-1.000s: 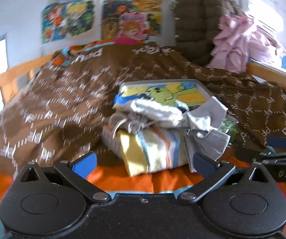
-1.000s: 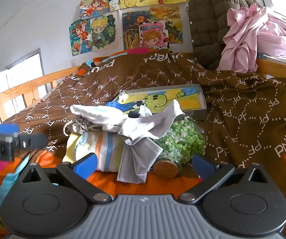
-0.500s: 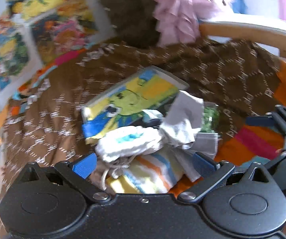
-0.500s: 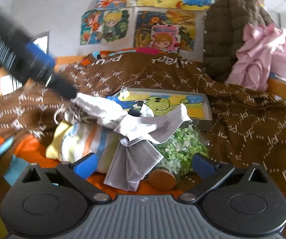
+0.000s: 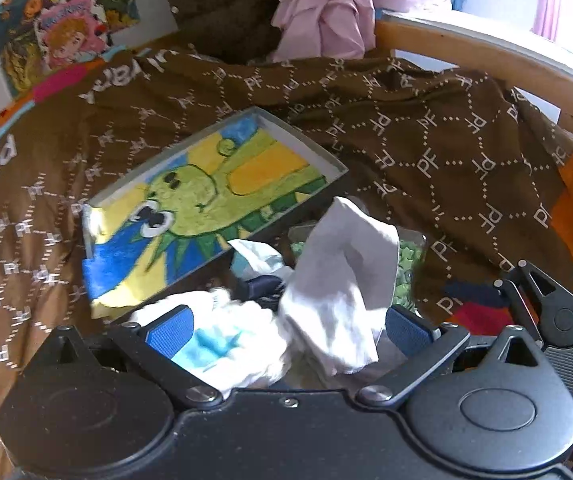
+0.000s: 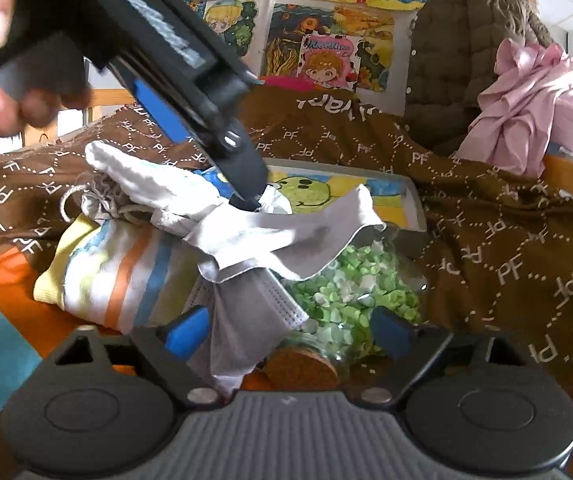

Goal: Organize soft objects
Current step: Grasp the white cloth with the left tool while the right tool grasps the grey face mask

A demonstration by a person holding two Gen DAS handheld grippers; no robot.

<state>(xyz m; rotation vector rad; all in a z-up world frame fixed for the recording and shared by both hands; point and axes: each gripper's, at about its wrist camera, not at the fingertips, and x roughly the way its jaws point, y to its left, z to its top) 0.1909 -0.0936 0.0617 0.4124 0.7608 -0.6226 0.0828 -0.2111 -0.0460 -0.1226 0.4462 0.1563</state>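
Note:
A heap of soft things lies on the bed: a white glove point(image 6: 142, 180), a grey cloth point(image 6: 286, 236), a grey face mask point(image 6: 242, 320) and a striped folded cloth point(image 6: 118, 280). My left gripper point(image 5: 290, 328) is open, its pads either side of the white glove point(image 5: 222, 340) and grey cloth point(image 5: 342, 280). In the right wrist view the left gripper's tip point(image 6: 246, 196) comes down from the upper left onto the heap. My right gripper point(image 6: 286, 330) is open, low in front of the mask and a corked jar of green bits point(image 6: 338, 300).
A shallow grey box with a green cartoon picture point(image 5: 206, 200) lies behind the heap on the brown PF-patterned blanket point(image 5: 426, 148). A wooden bed rail point(image 5: 486, 60) runs at the right. A brown jacket point(image 6: 458, 60) and pink cloth point(image 6: 534, 108) hang behind.
My left gripper has swung in from the left and come down over the heap, tilted, with glove and grey cloth now between its pads. My right gripper has moved a little closer.

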